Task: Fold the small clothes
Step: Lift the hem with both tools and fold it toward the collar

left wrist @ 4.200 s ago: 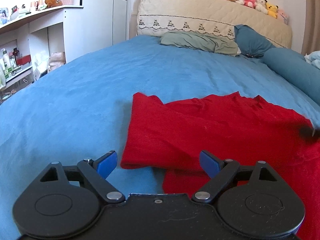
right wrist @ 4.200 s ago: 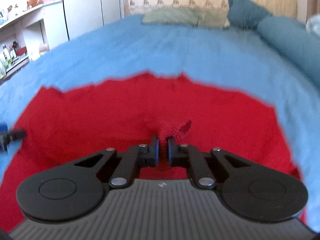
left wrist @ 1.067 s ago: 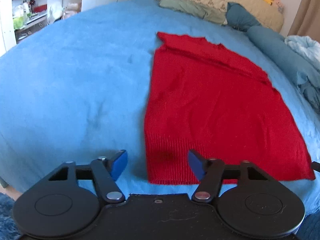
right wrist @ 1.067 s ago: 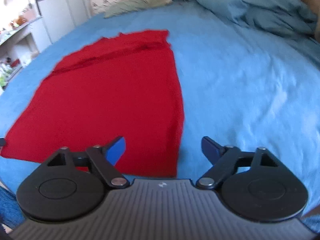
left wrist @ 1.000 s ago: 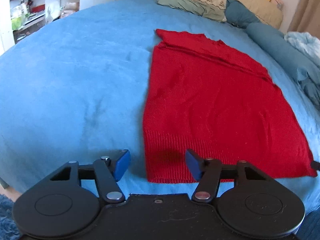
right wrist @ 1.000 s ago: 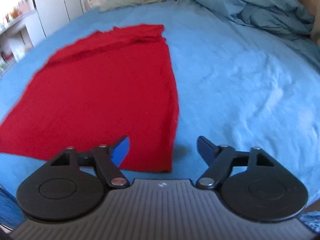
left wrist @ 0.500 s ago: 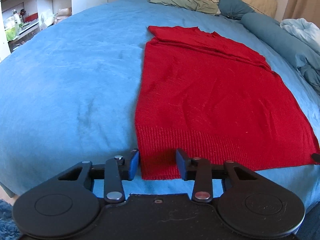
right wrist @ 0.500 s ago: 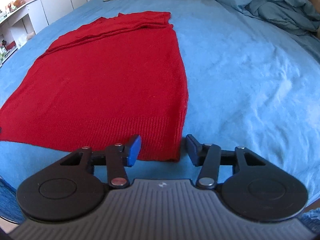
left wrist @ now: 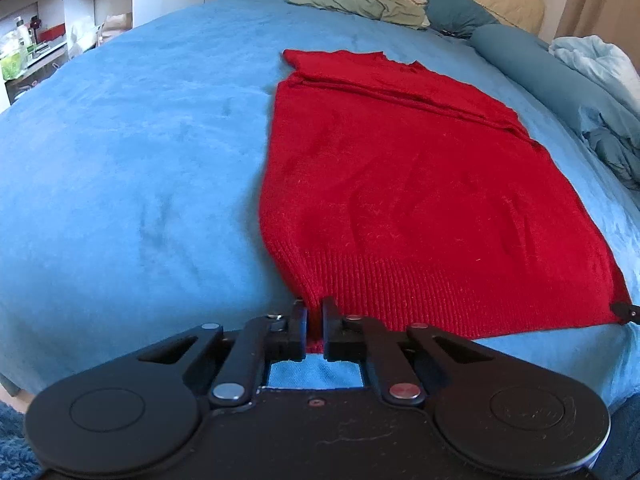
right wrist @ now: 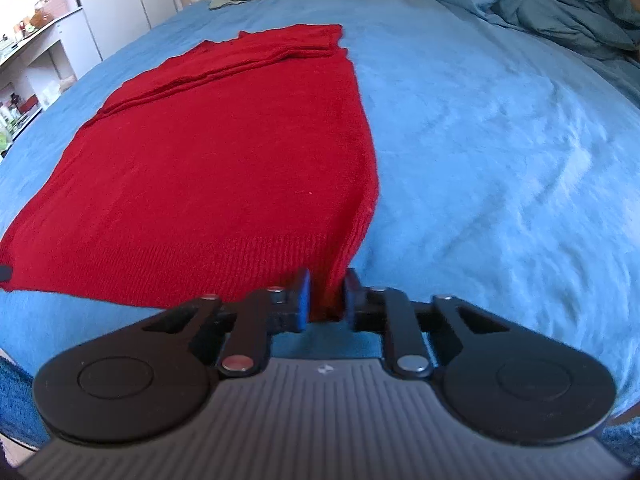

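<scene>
A red knit sweater [left wrist: 408,184] lies flat on the blue bed, sleeves folded in across its far end, ribbed hem toward me. My left gripper [left wrist: 315,312] is shut on the hem's near left corner. In the right wrist view the same sweater [right wrist: 224,160] fills the left half, and my right gripper [right wrist: 325,292] is shut on the hem's near right corner, with red knit pinched between the fingers. The tip of the right gripper shows at the far edge of the left wrist view [left wrist: 624,312].
The blue bedspread [left wrist: 132,152] spreads wide around the sweater. Pillows [left wrist: 352,0] and a blue bolster [left wrist: 532,80] lie at the head. A rumpled blue duvet [right wrist: 560,4] sits on the right. White shelves [left wrist: 48,32] stand left of the bed.
Both grippers have moved in to the hem and closed on its two near corners. The cloth at each corner now bunches up slightly between the fingers.
</scene>
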